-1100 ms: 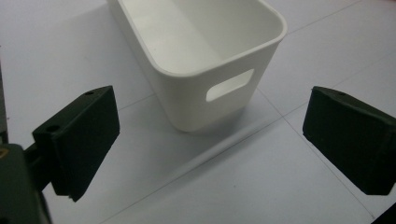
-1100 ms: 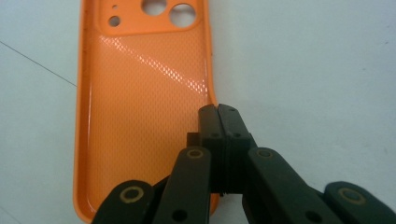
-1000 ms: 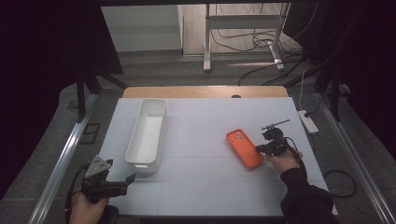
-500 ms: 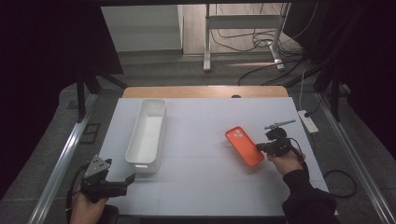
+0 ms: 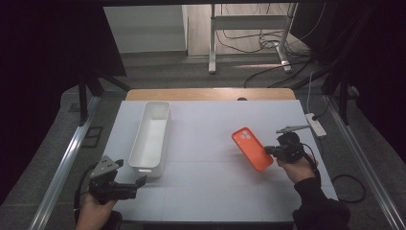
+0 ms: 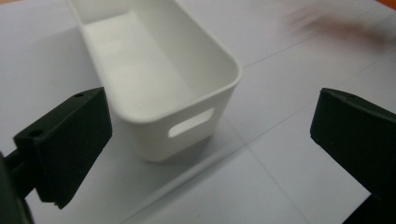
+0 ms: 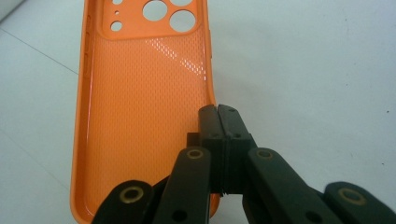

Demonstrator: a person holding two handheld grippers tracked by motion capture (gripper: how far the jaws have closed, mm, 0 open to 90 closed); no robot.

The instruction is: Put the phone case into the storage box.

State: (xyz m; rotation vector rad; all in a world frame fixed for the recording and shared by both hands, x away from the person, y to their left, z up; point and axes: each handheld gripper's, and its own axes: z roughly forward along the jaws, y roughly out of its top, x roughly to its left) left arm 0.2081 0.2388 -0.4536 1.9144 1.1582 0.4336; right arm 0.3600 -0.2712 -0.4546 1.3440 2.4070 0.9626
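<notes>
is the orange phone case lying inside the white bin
No, the orange phone case is out on the table's right side, pinched at its edge by the right gripper, well apart from the white bin.

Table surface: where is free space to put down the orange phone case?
Widest bare patch: between the white bin and the orange phone case on the table. Also free: the far strip beyond both. Crowded: the right edge near the right gripper.

White table (image 5: pixel 210 187), wood strip at far edge. White bin (image 5: pixel 152 136) rests just beyond the left gripper's fingers (image 6: pixel 65 144); apparently empty.
</notes>
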